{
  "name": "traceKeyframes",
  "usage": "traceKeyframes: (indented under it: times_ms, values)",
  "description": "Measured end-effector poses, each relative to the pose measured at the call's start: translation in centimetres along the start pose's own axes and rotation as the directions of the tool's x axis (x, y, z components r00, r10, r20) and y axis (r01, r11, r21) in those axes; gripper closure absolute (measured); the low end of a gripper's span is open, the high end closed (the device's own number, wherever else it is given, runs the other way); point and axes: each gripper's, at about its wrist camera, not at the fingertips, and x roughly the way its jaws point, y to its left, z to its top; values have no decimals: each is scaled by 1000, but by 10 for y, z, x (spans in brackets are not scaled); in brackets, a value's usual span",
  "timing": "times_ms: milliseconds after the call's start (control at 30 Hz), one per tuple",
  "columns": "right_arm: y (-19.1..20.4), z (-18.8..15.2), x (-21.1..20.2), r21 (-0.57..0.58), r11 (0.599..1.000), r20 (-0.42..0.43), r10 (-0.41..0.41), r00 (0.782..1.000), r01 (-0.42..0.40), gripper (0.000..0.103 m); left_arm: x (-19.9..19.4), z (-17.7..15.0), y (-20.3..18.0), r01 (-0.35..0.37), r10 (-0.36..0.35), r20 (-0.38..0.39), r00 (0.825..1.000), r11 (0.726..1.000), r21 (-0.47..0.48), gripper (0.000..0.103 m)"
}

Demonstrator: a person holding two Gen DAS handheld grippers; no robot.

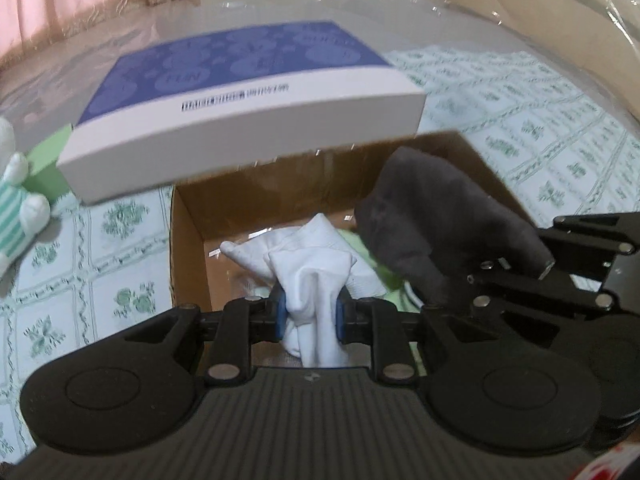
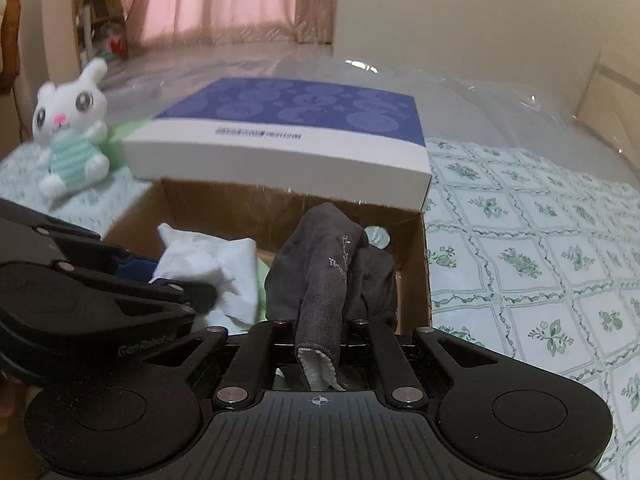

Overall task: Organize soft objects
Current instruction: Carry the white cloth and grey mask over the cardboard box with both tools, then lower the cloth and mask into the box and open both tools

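Setting: pink curtains (image 2: 224, 4) and a cream wall are seen behind a surface spread with a green floral-print cloth (image 2: 540, 264) under clear plastic sheeting.
White sock: a bunched white sock (image 1: 316, 280) is pinched between the blue-padded fingers of the left gripper (image 1: 310, 316), which are pressed onto it; it is held above the open cardboard box (image 1: 188, 248).
Dark sock: a dark grey sock (image 2: 332, 272) with a small pale embroidered motif is clamped by the right gripper (image 2: 320, 332); it stands upward from the jaws, and its white-lined cuff hangs back toward the camera.
Position: both socks are held side by side over the box opening, the dark one on the right of the white one.
Box contents: pale green and white fabric is glimpsed inside, below the socks.
Lid box: a flat white box with a blue patterned top (image 1: 248, 104) is laid across the far rim of the cardboard box.
Plush: a white rabbit toy (image 2: 70, 128) in a green striped outfit is seated to the left, against a green block (image 1: 48, 164).
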Motion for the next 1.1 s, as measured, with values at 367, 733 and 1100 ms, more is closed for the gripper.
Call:
traceKeyframes:
  times_ms: [367, 733, 1100]
  values:
    - [-15, -3, -24, 44, 993, 61, 103, 993, -106, 41, -26, -3, 11, 32, -32, 38, 999, 999, -13, 59]
    - [-17, -12, -92, 135, 977, 161, 142, 977, -164, 37, -86, -23, 3, 45, -45, 85, 995, 999, 4, 54]
    - [-13, -36, -171, 265, 936, 246, 168, 955, -233, 34, -166, -60, -13, 71, -68, 139, 988, 997, -16, 45]
